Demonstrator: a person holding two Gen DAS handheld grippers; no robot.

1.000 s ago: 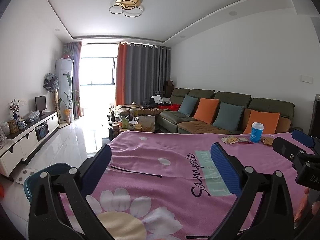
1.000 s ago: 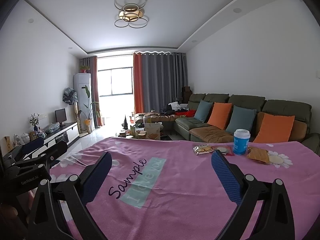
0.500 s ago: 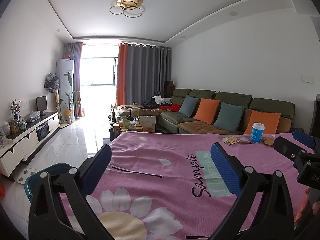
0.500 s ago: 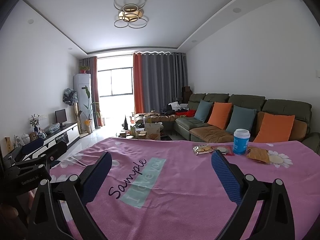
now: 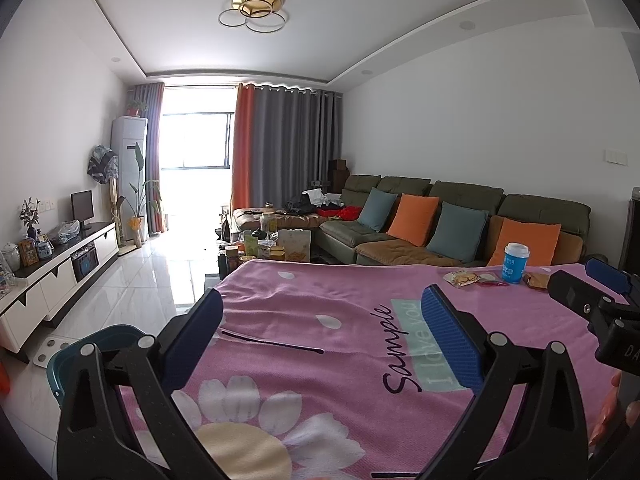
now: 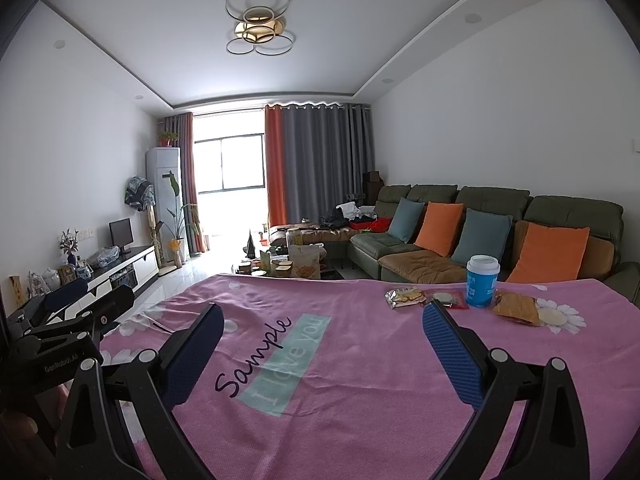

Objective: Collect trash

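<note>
Blue lidded cup (image 6: 482,286) among wrappers (image 6: 404,297)

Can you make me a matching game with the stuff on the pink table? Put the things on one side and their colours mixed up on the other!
Things:
1. cup
2. cracker packet
3. flat wrapper
4. snack bag

Colours:
A. red with a pale round patch
B. blue with a white lid
C. orange-brown
D. clear, showing yellow crackers

Pairs: 1-B, 2-D, 3-A, 4-C
</note>
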